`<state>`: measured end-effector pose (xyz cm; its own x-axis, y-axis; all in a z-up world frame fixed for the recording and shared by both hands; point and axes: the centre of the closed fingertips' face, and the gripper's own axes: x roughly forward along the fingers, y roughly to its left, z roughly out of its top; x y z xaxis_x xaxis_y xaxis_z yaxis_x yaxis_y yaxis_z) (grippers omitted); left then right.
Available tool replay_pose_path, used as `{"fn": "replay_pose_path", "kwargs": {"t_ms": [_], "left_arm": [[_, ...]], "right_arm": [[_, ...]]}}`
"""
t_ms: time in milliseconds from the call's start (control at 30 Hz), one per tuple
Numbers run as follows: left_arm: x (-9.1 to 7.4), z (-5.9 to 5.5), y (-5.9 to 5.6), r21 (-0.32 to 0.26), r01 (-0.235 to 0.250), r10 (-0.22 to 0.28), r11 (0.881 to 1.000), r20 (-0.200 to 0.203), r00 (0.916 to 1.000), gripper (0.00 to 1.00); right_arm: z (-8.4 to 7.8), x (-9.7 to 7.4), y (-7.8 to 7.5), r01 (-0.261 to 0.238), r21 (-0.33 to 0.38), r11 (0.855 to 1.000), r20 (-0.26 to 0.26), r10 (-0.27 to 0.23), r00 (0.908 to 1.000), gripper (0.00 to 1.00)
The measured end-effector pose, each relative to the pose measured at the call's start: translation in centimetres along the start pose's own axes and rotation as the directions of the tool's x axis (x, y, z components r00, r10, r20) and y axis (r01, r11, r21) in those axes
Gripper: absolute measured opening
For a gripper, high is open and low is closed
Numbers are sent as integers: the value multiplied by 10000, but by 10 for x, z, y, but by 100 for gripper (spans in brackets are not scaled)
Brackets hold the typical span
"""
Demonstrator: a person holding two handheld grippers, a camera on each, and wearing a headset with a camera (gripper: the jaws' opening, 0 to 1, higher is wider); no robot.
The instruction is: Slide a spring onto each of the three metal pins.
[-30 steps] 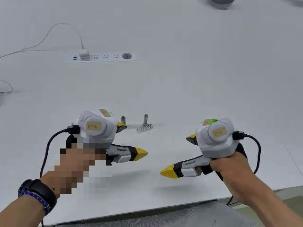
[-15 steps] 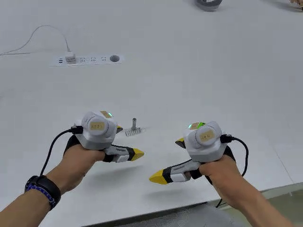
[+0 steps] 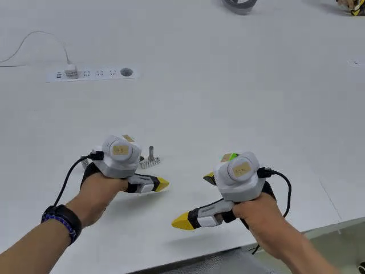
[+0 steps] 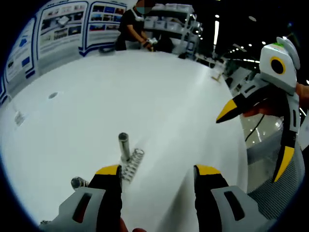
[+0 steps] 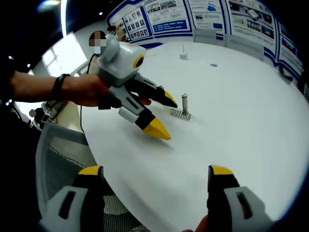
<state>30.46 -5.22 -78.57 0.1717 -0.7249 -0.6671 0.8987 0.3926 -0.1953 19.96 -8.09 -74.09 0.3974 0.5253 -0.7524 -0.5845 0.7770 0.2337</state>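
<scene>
Lab hall: white workbench, wall posters, storage shelves, power strip.

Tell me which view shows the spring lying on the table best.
The left gripper view: the spring lies close ahead of the open jaws, coils distinct, beside the pin. Head view: spring tiny. Right gripper view: spring small, farther off.

My left hand-held gripper and right hand-held gripper wear yellow tips on black-and-white bodies; the desk is plain white, the pin and spring silver-grey.
</scene>
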Motion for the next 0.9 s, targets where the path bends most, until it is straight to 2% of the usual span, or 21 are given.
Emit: {"fn": "replay_pose_path", "kwargs": {"t_ms": [167,333,567,600,633,700,833,867,900], "left_arm": [[4,-4,2,-245,-7,6,9997,-14,10000,59],[4,-6,2,-15,-160,160,9999,-56,9999,51],[8,-11,11,625,-626,640,9961,-205,9977,36],[9,-8,15,810,-787,790,9936,5,9969,34],[9,-10,15,638,-794,803,9948,-112,9967,32],[10,-10,17,616,-869,874,9943,-57,9962,29],[9,-11,22,1041,-1310,1328,9859,-110,9911,20],[8,-12,24,1458,-1459,1509,9785,-239,9883,18],[10,-12,20,1522,-1305,1366,9797,-299,9902,17]], "right_arm": [[-1,1,-1,-7,-15,10000,-65,7,10000,90],[-1,2,1,-62,-76,10000,-123,61,9999,90],[3,5,3,-138,-139,9998,-133,136,9998,90],[3,5,3,-141,-141,9998,-138,139,9998,90],[3,5,3,-146,-139,9998,-135,144,9998,90],[3,5,3,-156,-123,9998,-134,155,9998,90],[1,5,3,-149,-171,9997,-202,145,9997,91],[1,5,2,-141,-182,9997,-235,137,9996,91],[0,5,2,-165,-191,9997,-274,160,9995,91]]}}
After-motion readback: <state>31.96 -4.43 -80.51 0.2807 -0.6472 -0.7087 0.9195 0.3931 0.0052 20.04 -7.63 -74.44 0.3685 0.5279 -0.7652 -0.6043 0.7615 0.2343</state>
